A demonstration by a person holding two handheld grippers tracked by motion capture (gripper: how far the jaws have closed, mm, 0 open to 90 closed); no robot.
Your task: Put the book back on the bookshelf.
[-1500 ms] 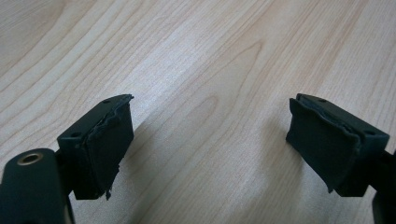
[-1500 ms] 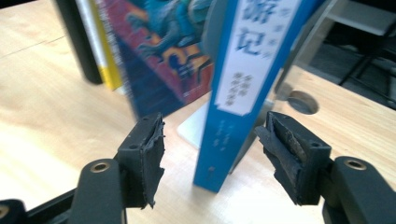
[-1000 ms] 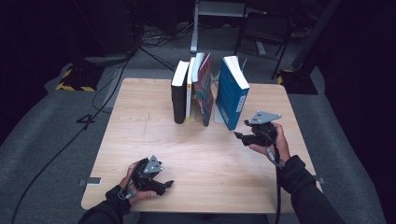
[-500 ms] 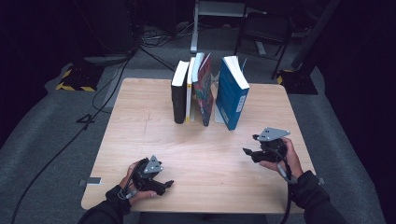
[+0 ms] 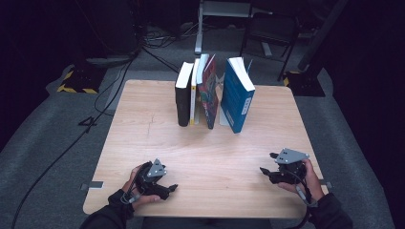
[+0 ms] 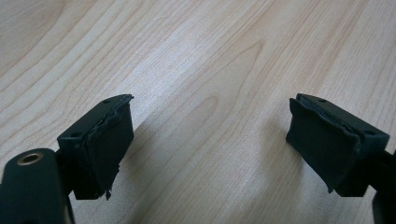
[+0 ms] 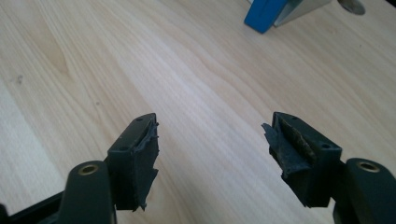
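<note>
A row of books stands upright at the far middle of the tabletop (image 5: 143, 143). From the left it reads: a black book (image 5: 183, 102), a thin white-and-yellow book (image 5: 194, 93) pressed against it, a book with a colourful cover (image 5: 208, 93) leaning slightly, then a gap, and the blue book (image 5: 237, 98) at the right end, tilted a little with its top edge toward the row.

The right gripper (image 5: 265, 172) is at the near right edge of the tabletop, held in the person's right hand (image 5: 305, 176), its grey three-cornered plate on top and its jaws pointing left across the wood. The jaws stand moderately apart with nothing between them; in the right gripper view (image 7: 210, 154) bare wood shows between the torn black pads (image 7: 142, 163). The blue book is well apart from these jaws: in that view just its lower corner (image 7: 266, 14) appears at the top edge, far beyond the tips and somewhat to the right of the gap between them.

The left gripper (image 5: 173, 188) lies low at the near left of the tabletop, held in the left hand (image 5: 136, 188). Its jaws are wide, and the left gripper view (image 6: 210, 140) shows plain wood grain between the pads (image 6: 112, 144). The books are well away from it, across the tabletop.
</note>
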